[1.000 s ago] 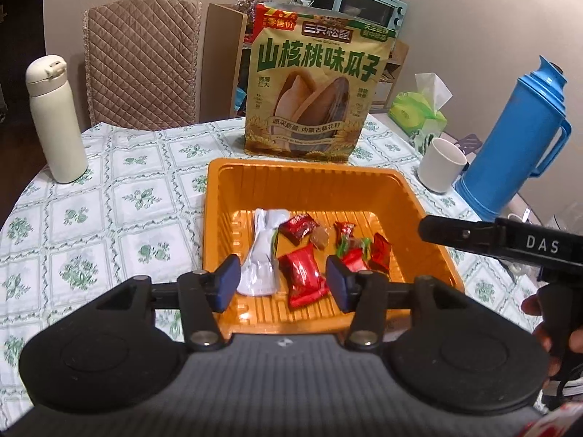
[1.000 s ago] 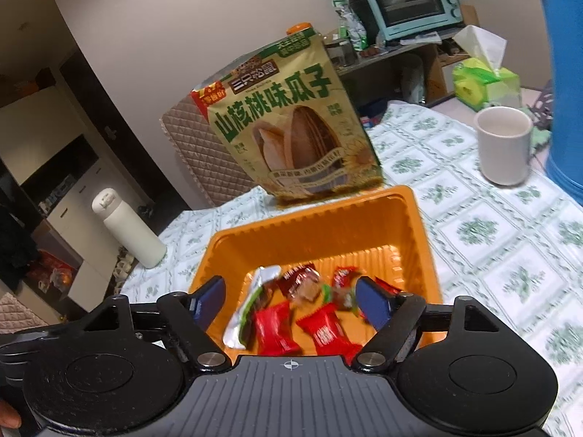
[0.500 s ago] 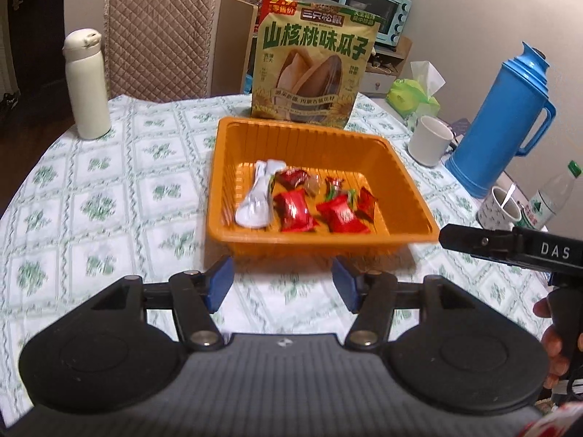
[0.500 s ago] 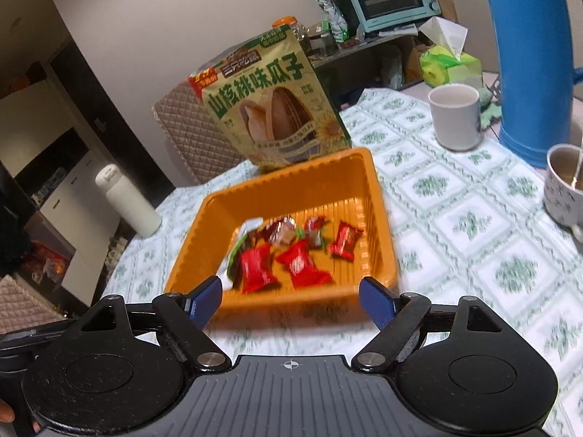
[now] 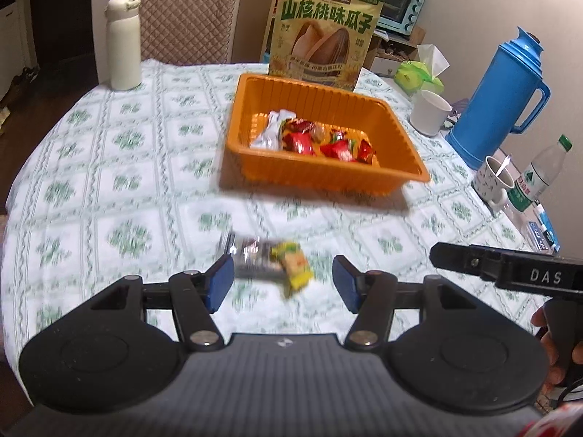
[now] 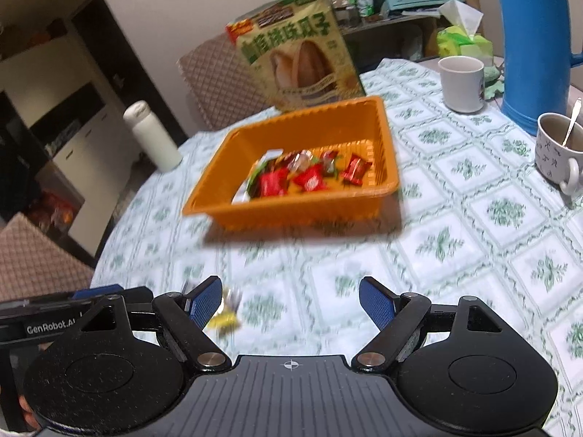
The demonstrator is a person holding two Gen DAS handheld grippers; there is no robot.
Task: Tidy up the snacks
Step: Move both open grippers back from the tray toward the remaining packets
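Left wrist view
Left gripper (image 5: 280, 278): jaws apart, just been opening; nothing pinched.
Snack packet (image 5: 271, 264): blurred, lying on tablecloth (image 5: 109, 182) between the jaws, touching neither pad.
Orange tray (image 5: 320, 176): well beyond the jaws, holding red-wrapped candies (image 5: 320, 144).
Right gripper (image 5: 510, 273): off to the right, jaws' state not visible here.

Right wrist view
Right gripper (image 6: 291, 304): jaws wide, empty between.
Snack packet (image 6: 226, 315): just behind left pad, partly hidden.
Orange tray (image 6: 291, 207): ahead, apart.

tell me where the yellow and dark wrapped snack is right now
The yellow and dark wrapped snack lies on the green-patterned tablecloth, outside and in front of the orange plastic tray, in the left wrist view.
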